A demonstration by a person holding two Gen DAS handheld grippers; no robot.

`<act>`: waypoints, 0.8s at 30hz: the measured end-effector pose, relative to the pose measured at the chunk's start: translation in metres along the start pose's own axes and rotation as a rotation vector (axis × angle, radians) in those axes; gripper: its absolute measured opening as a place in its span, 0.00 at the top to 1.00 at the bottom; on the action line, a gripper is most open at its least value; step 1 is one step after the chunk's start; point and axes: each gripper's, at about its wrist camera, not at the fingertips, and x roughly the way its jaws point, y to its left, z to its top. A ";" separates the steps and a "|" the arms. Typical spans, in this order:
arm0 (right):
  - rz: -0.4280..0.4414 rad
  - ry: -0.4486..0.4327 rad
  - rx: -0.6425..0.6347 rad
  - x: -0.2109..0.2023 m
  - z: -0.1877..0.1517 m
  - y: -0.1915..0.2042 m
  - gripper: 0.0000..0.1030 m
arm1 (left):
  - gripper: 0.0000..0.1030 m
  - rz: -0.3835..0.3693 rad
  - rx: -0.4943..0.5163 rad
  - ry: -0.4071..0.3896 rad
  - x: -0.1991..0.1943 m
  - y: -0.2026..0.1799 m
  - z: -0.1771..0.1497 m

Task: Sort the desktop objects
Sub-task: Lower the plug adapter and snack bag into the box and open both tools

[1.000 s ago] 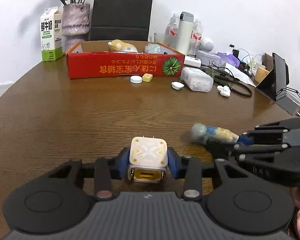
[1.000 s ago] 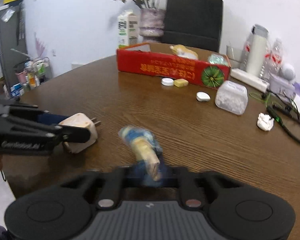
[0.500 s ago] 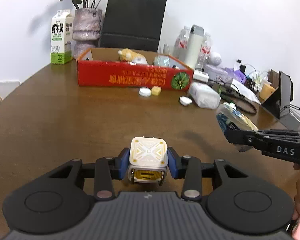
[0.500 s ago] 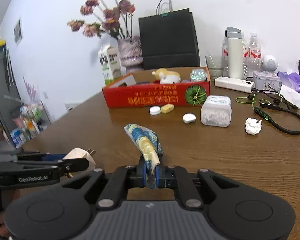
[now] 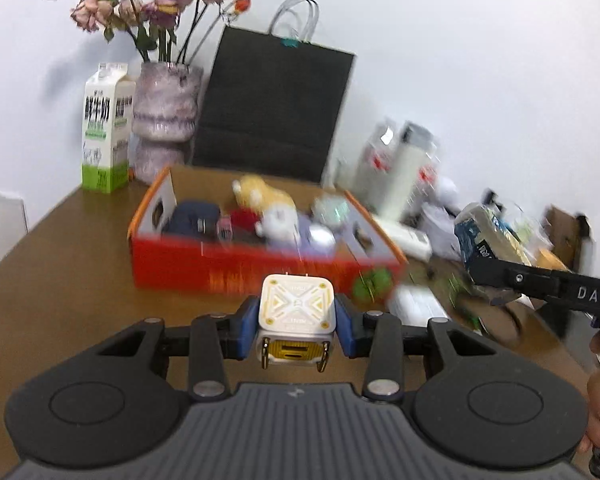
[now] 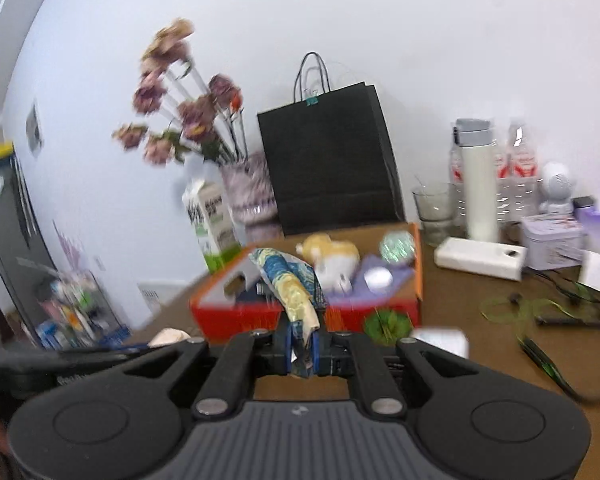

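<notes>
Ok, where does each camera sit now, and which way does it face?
Left wrist: on the left tongs, which grip the white charger, facing the red box; right tongs and a hand at the right edge.
Right wrist: on the right tongs, which pinch the snack packet, facing the same box; left tongs at lower left.
Shared: box, black bag, vase, milk carton.

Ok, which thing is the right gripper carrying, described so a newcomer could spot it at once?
Find the red cardboard box on the brown table, in front of the black paper bag. Just before it, the right gripper is shut on a crinkly snack packet. The packet's blue and pale-yellow print sets it apart from the white charger cube in the left gripper.
</notes>
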 end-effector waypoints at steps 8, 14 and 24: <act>-0.157 0.231 0.137 0.170 0.072 -0.049 0.91 | 0.61 0.106 0.097 0.175 0.155 -0.004 0.076; -0.340 0.457 0.136 0.263 0.052 -0.070 0.87 | 0.60 0.179 0.084 0.339 0.238 0.016 0.071; -0.358 0.321 0.213 0.245 0.077 -0.067 0.18 | 0.19 0.166 -0.008 0.191 0.199 0.030 0.088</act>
